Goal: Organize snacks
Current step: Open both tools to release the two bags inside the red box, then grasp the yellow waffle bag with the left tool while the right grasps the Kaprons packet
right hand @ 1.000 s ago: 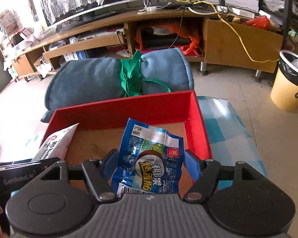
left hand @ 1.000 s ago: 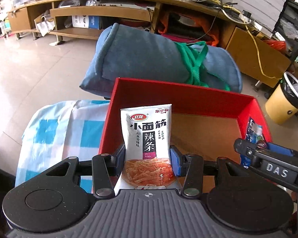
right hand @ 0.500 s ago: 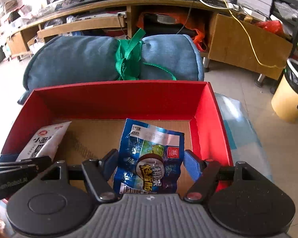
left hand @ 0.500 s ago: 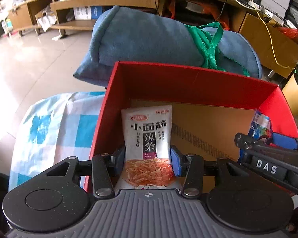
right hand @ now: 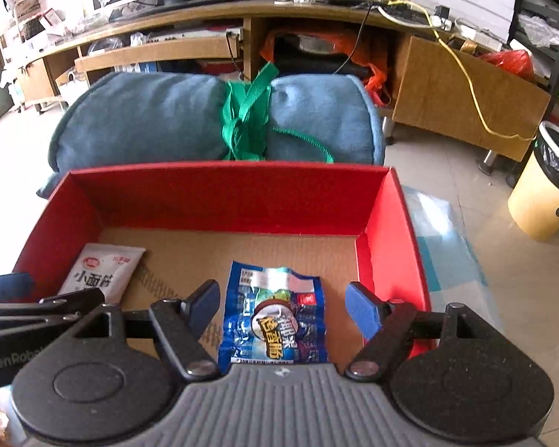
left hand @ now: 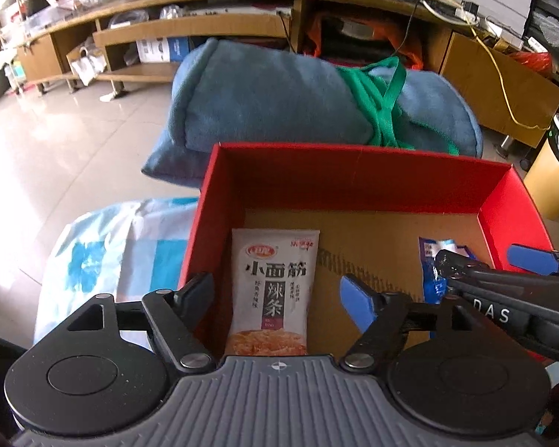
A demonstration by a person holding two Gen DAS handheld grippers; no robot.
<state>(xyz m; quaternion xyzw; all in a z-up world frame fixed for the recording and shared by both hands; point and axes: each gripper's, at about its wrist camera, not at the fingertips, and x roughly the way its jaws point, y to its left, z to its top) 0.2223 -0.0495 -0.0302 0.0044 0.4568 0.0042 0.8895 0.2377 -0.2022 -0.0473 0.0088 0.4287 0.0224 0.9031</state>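
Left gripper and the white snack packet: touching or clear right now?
Apart. The left wrist view shows the left gripper open, with bare box floor visible between each finger and the white snack packet, which lies flat in the red box.

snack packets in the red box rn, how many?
2. White packet lies at the box's left side, blue packet toward its right. The tongs hide the near floor.

white packet (left hand: pixel 274 290): "小面筋", "辣条" | right gripper (left hand: pixel 497 279) body: "DAS" | left gripper (right hand: pixel 3 298) body: "GenRobo…" | blue packet (right hand: pixel 274 316): partly legible
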